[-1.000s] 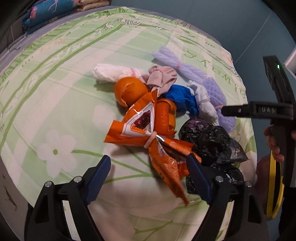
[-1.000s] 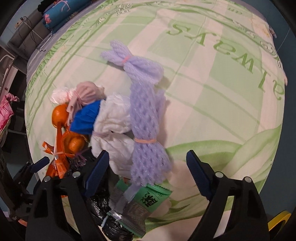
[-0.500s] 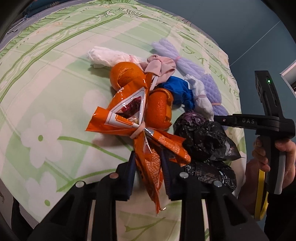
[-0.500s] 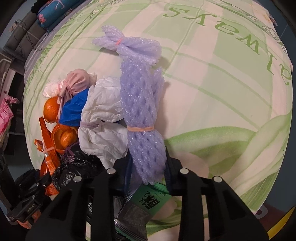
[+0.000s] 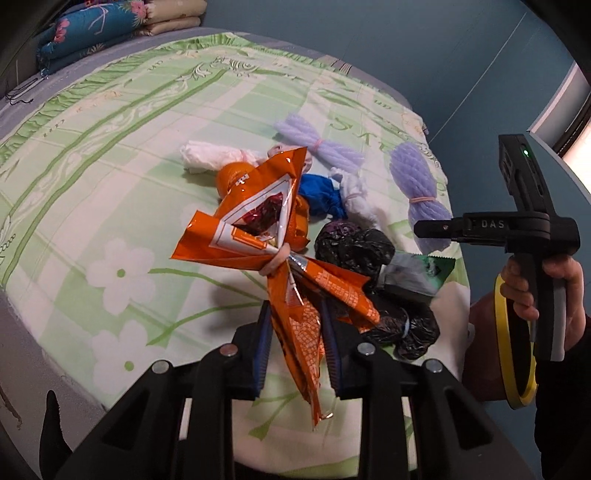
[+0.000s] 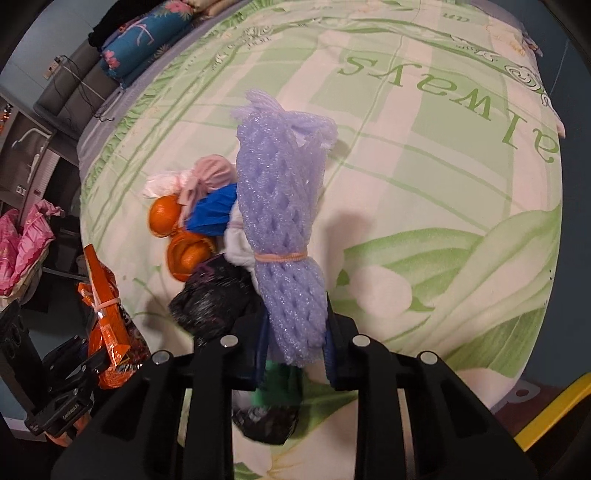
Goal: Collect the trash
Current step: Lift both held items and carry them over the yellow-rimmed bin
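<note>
**Two bundles of trash gripped above the bed**

The left tongs (image 5: 295,347) are clamped on the lower tail of an orange snack wrapper (image 5: 258,225), which is tied at its middle with a rubber band and is held tilted up over the bed. The right tongs (image 6: 295,343) are being squeezed tighter on the bottom end of a purple foam net (image 6: 284,221), also bound with a rubber band, and the net is held upright between the blue pads (image 6: 260,343).

Just beyond both tongs, a heap of trash is spread on the green flowered bedsheet (image 5: 110,166): black plastic bags (image 5: 351,247), a green packet (image 5: 421,273), orange peel (image 6: 173,229), a blue wad (image 5: 321,195), white tissue bundles (image 5: 207,158), a pink rag (image 6: 210,173) and a second purple foam net (image 5: 317,144). These pieces are packed close, most of them touching.

In the left view, the right tool is seen gripped by a hand (image 5: 546,288). Folded quilts (image 5: 110,22) are stacked at the far end of the bed.
</note>
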The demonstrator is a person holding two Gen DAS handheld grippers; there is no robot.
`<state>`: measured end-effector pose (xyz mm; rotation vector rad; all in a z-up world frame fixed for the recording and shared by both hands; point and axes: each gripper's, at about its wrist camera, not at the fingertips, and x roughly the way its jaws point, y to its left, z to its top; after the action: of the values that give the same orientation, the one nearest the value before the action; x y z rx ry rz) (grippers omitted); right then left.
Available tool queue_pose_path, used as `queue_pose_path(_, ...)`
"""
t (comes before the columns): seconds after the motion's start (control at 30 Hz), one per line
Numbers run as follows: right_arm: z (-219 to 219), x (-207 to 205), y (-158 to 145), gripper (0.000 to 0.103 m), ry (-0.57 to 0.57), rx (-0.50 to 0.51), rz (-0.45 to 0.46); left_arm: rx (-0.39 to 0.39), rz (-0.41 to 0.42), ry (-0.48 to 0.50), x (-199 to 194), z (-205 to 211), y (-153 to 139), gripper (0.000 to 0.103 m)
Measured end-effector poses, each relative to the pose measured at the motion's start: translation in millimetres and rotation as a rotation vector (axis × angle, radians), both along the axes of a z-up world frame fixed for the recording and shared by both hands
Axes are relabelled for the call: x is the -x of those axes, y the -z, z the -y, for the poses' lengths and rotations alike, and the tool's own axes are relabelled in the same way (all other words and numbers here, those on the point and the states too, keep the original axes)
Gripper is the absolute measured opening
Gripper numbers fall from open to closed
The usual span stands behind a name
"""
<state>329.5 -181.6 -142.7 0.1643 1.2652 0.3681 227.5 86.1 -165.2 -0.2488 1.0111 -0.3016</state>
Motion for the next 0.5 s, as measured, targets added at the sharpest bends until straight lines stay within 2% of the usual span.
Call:
queue_pose_path(0.13, -4, 18, -20, 0.023, -0.007, -0.034, 0.040, 0.015, 0.039, -0.010, 12, -8, -14, 0.024)
queue_pose_path(0.5, 32, 96, -59, 0.023, 0.029, -0.145, 0.130, 0.062, 0.134, -0.027, 45, -9, -48, 0.024)
